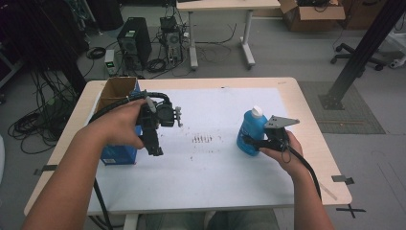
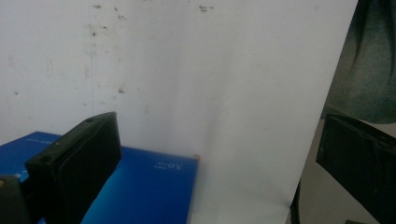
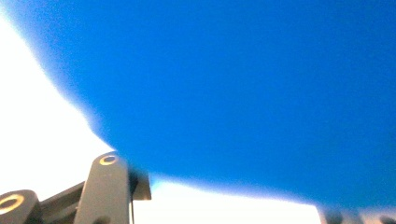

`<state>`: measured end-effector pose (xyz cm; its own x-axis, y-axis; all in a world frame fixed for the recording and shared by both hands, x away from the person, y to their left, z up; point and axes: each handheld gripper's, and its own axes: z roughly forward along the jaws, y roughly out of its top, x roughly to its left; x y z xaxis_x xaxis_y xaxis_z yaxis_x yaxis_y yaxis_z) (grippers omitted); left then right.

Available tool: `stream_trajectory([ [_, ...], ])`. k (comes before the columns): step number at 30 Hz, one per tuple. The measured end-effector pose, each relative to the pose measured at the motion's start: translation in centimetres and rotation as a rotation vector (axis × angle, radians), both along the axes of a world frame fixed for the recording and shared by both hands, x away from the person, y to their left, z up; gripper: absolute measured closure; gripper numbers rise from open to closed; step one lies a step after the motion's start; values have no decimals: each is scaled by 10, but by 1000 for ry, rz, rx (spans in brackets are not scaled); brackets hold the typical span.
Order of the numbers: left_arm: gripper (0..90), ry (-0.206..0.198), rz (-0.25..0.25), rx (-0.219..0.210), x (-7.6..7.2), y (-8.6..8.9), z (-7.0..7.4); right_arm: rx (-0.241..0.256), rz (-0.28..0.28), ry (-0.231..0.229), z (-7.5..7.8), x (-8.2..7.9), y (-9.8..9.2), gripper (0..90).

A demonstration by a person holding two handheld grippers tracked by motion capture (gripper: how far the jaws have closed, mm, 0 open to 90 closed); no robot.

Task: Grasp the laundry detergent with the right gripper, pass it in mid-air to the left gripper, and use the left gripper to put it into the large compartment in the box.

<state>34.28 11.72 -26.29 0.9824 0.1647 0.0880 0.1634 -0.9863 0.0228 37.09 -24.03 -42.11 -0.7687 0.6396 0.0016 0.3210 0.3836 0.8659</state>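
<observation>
Blue bottle (image 3: 243, 93) blurred, cropped

blue bottle (image 1: 250, 132) w/ white cap (image 1: 257, 111), blue box (image 1: 118, 153)

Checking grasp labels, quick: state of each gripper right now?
Left gripper: open, fingers spread, empty, above the blue box.
Right gripper: shut on the blue bottle, which stands upright.

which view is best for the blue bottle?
High view: the blue bottle stands whole and upright on the white sheet, white cap on, with the right gripper at its lower body. The right gripper view has just a blurred blue wall of it, too close for shape. The left gripper view faces the box instead.
</observation>
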Motion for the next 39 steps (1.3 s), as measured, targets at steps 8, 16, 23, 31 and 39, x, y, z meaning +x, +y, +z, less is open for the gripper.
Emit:
stream_trajectory([
  [8,4,-2,-12,-2,-2,-6,3,-19,23,-20,1,-1,0,458],
  [16,4,-4,-16,-6,-4,-8,10,-10,92,-31,25,-7,-4,460],
  [23,4,-10,-23,-8,-6,-12,16,-5,205,-51,57,-17,-6,459],
  [31,4,-12,-39,-14,-9,-19,24,-39,330,-35,73,-26,-2,458],
  [39,4,-2,-55,-11,-12,-28,28,-66,434,-21,72,-30,5,456],
])
